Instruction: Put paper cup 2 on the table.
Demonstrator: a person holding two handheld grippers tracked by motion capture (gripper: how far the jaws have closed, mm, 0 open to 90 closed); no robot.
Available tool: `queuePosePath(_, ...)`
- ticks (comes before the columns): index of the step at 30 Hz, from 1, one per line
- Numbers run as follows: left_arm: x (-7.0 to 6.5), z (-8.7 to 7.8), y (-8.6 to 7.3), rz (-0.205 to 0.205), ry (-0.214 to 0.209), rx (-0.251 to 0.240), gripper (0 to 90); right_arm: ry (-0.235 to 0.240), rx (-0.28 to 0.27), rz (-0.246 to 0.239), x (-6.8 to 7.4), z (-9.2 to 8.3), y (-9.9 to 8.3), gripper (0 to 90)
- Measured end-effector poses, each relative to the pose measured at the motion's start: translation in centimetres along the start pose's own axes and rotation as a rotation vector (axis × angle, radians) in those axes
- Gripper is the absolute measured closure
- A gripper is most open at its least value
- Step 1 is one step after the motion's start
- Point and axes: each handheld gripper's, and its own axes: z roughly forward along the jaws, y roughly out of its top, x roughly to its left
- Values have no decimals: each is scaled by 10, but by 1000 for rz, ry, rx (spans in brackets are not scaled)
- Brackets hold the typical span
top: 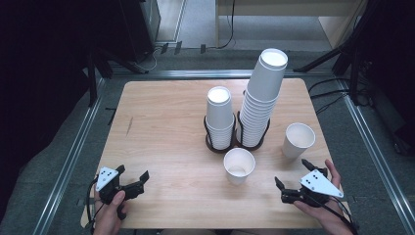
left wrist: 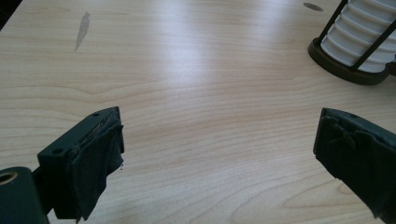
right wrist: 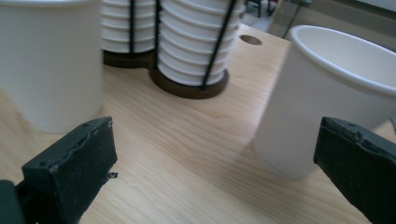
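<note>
Two stacks of white paper cups stand in a dark wire holder [top: 211, 145] mid-table: a short stack [top: 219, 116] and a tall leaning stack [top: 262, 95]. Two loose white cups stand upright in front, one [top: 239, 165] near the centre and one [top: 298, 139] to the right. My left gripper [top: 132, 173] rests open at the front left, with bare wood between its jaws [left wrist: 219, 154]. My right gripper [top: 292, 172] is open at the front right, close to both loose cups. Its view [right wrist: 215, 158] has the centre cup [right wrist: 51, 65] at left and the right cup [right wrist: 327, 98] just beyond the right jaw.
The wooden table [top: 161, 122] has a small dark streak [top: 129, 126] on its left half and a hole [right wrist: 251, 39] behind the holder. Metal rails [top: 73, 152] frame the table. Cables and stand legs lie on the floor beyond the far edge.
</note>
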Motion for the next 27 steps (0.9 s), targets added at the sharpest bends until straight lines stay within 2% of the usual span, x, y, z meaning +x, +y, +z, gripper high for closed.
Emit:
queuePosePath(4,2,-2,-4,16,17,8,17,-78,-5,55,-13,-2,-5,0)
queuePosePath(10,9,-7,-7,9,35,12,17,-160,-5,105,-28,-6,-13,0)
queuePosePath(13,13,-8,-8,1,46,10,17,-233,3,138,-36,-7,-18,0)
queuePosePath(16,16,-6,-8,-10,48,10,17,-275,16,191,-48,-8,-25,0)
queuePosePath(20,18,-4,-9,-16,46,17,17,-288,6,214,-54,-12,-27,0)
queuePosePath(24,19,-1,-10,-36,50,17,17,-296,1,218,-53,-12,-26,0)
queuePosePath(26,19,-1,-10,-42,46,18,17,-326,1,230,-52,-11,-24,0)
queuePosePath(27,19,-1,-10,-46,46,16,17,-322,-2,234,-52,-11,-24,0)
